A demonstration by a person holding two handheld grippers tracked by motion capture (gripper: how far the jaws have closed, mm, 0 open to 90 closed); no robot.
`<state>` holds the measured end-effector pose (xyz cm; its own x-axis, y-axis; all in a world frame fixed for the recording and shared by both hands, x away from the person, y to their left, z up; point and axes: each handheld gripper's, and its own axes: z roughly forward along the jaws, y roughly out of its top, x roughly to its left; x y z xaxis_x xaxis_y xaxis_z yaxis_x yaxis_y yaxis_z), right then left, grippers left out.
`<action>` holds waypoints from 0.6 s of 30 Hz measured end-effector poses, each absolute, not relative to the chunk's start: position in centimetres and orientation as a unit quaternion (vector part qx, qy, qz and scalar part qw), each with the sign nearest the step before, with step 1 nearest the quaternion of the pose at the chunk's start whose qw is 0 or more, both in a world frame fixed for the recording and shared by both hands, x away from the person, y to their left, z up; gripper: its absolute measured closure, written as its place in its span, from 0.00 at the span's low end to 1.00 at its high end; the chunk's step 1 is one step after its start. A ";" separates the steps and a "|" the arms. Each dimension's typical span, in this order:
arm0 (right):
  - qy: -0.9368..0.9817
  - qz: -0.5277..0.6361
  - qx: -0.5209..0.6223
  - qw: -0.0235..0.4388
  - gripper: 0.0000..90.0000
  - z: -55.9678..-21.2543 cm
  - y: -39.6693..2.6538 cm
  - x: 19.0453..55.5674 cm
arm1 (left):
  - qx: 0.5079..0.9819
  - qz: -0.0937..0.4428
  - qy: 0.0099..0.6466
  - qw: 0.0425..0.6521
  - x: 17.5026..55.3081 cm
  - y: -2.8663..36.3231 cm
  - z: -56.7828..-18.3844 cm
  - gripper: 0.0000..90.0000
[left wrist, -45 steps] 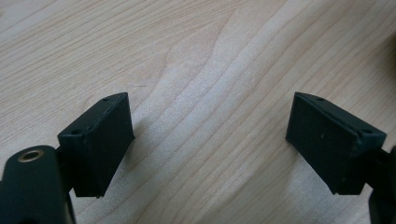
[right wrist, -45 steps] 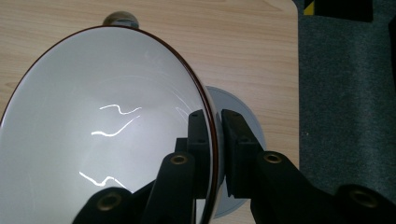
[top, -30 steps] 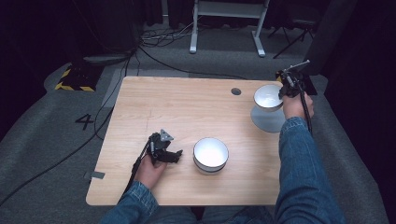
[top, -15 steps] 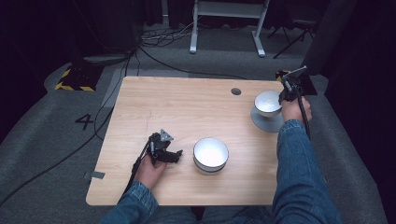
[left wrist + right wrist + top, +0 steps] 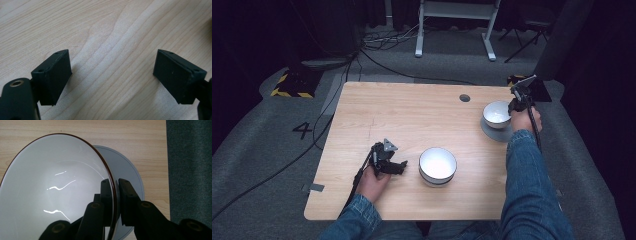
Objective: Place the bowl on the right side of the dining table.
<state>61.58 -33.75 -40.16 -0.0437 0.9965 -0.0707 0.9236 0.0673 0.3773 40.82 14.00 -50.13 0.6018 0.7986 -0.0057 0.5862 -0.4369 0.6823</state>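
Two white bowls (image 5: 497,114) (image 5: 438,164), one grey plate (image 5: 493,133), and two grippers (image 5: 521,95) (image 5: 399,167) on one table (image 5: 412,115).

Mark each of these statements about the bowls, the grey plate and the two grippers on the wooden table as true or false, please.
1. The right gripper pinches the rim of a white round bowl with a dark rim. True.
2. That bowl is above a flat round grey plate near the table's right edge. True.
3. The left gripper is shut on a spoon. False: its fingers stand wide apart, with bare wood between them.
4. A second white round bowl sits near the front middle of the light wooden table. True.
5. The left gripper holds the second bowl. False: in the high view it rests beside that bowl, apart from it.
6. The held bowl is full of soup. False: it looks empty.
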 end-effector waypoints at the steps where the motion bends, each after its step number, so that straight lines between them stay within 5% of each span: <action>1: 0.713 0.115 0.673 0.158 0.92 -40.2 -33.8 61.6 | 0.832 0.161 0.416 0.329 40.8 14.0 -50.1 0.16; 18: 0.708 0.113 0.679 0.159 0.92 -41.2 -33.8 61.8 | 0.834 0.161 0.413 0.328 40.8 14.0 -50.1 0.16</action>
